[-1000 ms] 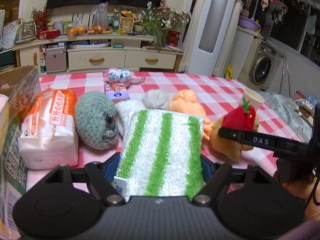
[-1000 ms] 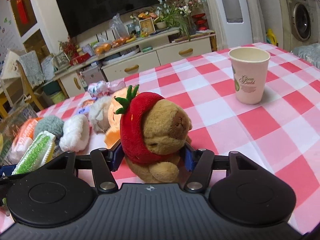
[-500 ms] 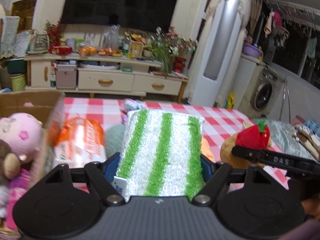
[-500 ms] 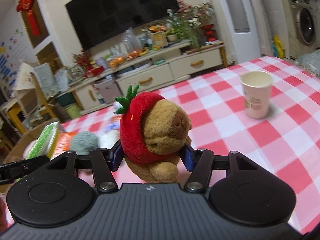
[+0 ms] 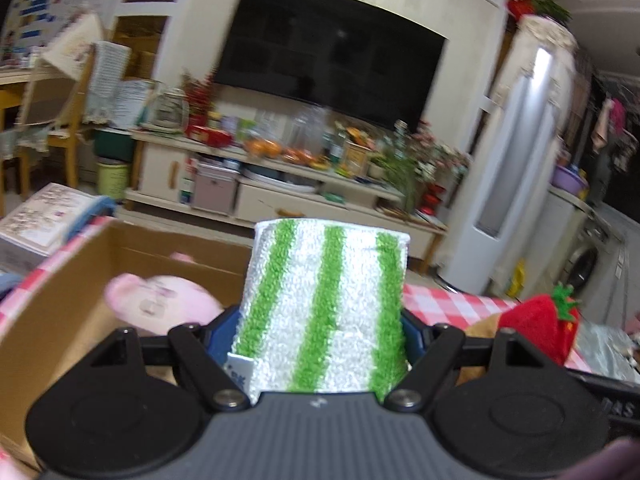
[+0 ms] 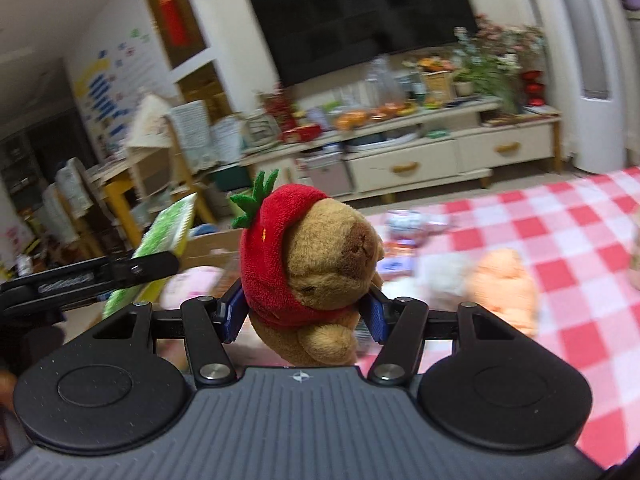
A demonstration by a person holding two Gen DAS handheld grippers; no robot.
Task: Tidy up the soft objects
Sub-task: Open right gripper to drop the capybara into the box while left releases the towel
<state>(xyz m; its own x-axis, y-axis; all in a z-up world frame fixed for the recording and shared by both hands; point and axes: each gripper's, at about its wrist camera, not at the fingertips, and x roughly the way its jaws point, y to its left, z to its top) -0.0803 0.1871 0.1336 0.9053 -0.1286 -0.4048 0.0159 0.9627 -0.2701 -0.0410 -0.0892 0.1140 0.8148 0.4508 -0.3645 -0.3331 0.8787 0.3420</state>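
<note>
Green-and-white striped pad [image 5: 324, 308] fills my left view, clamped between the blue pads of my left gripper [image 5: 322, 340] and held in the air above the open cardboard box [image 5: 76, 280]. Inside that box I see a pink plush [image 5: 160, 300] lying near the far wall. My right gripper [image 6: 306, 312] is closed on the brown plush with the red strawberry hood [image 6: 312, 268], lifted clear of the red-checked tablecloth [image 6: 580, 248]. On that cloth an orange plush [image 6: 504, 284] and a white one [image 6: 440, 276] lie side by side, both blurred.
</note>
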